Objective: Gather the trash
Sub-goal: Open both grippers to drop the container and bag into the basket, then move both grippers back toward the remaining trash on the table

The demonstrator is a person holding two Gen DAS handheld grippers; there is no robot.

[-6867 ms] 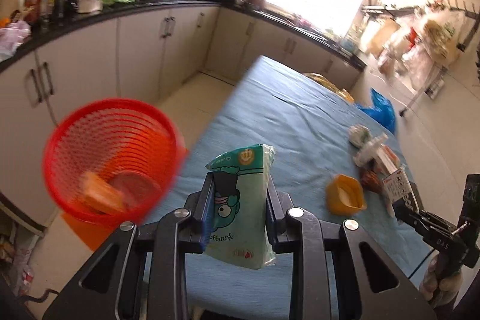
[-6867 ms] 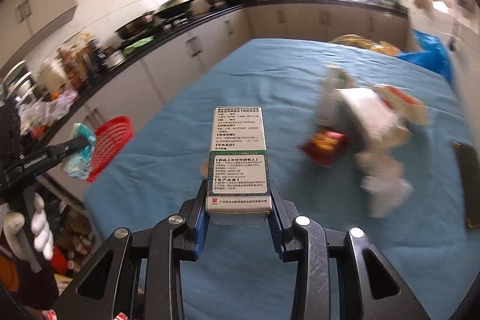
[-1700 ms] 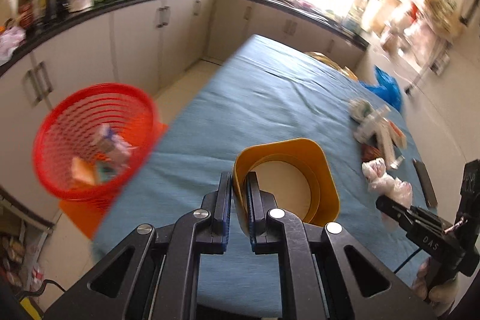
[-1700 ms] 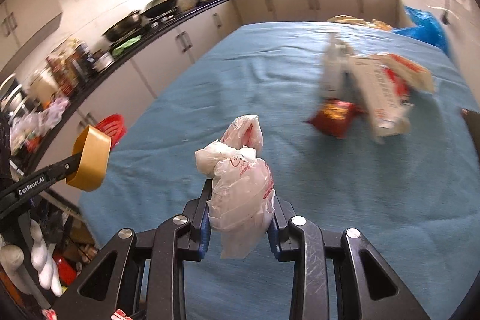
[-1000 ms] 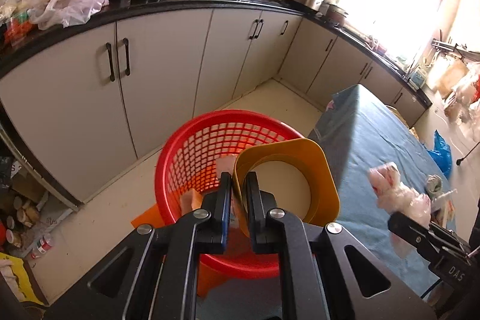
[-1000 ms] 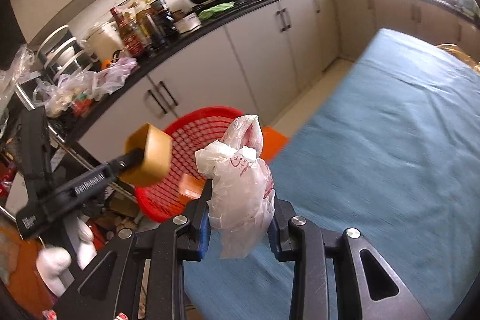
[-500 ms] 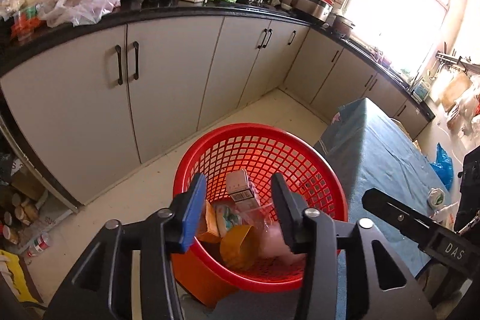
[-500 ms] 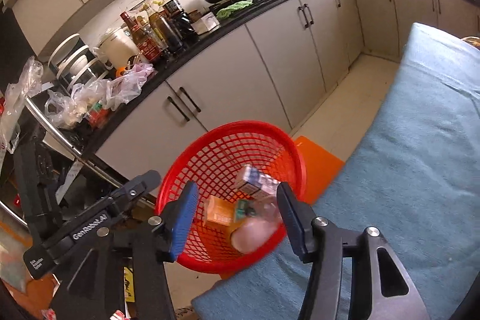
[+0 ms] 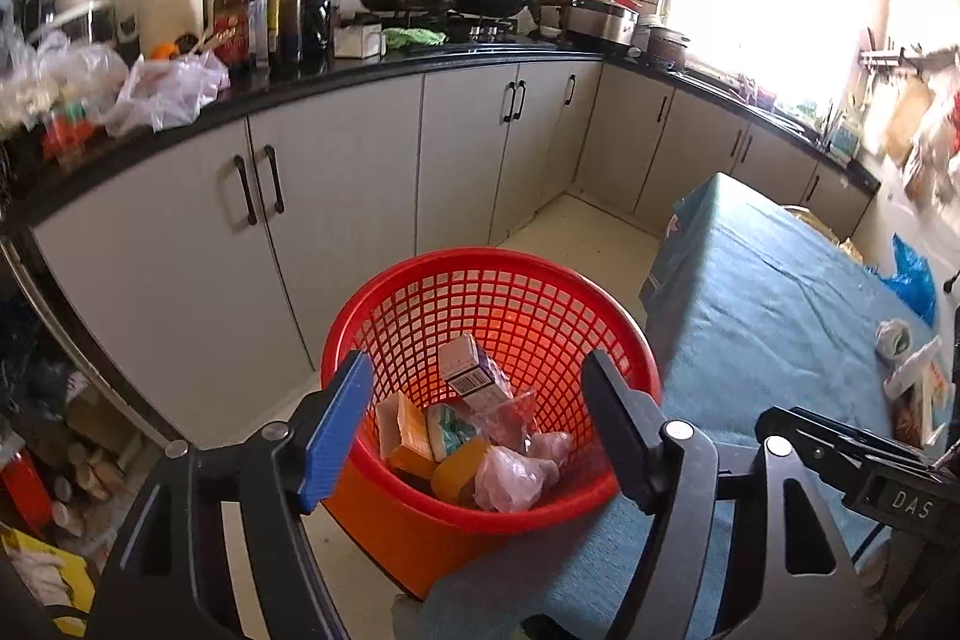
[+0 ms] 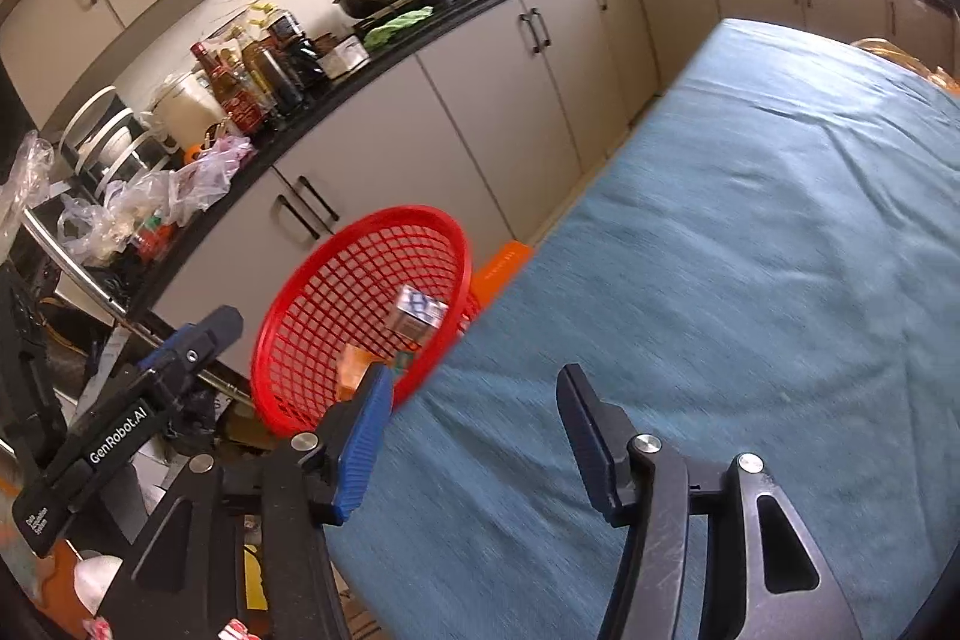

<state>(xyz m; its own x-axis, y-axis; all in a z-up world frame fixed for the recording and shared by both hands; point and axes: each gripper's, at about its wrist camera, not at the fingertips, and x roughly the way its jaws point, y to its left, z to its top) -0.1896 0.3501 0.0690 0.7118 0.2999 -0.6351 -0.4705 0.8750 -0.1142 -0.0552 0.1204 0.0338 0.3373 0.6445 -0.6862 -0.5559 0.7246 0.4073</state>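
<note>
A red mesh basket (image 9: 420, 316) stands on the floor beside the blue-clothed table (image 9: 780, 292). In it lie a yellow cup (image 9: 456, 472), a white plastic bag (image 9: 510, 478), a small box (image 9: 474, 379) and an orange packet (image 9: 405, 430). My left gripper (image 9: 474, 370) hangs over the basket, jaws opening, nothing between them. My right gripper (image 10: 474, 382) is over the table's corner next to the basket (image 10: 360, 292), jaws opening and empty. More trash (image 9: 912, 376) lies far right on the table.
Grey cabinets (image 9: 336, 196) under a black counter run behind the basket, loaded with bottles (image 9: 282, 10), plastic bags (image 9: 162, 88) and pans. An orange box (image 10: 501, 268) sits under the basket. A blue bag (image 9: 912, 280) lies beyond the table.
Both grippers let go: the yellow cup and the white bag dropped into the basket. Both pairs of jaws spread wide. The right view has swung from the basket toward the table.
</note>
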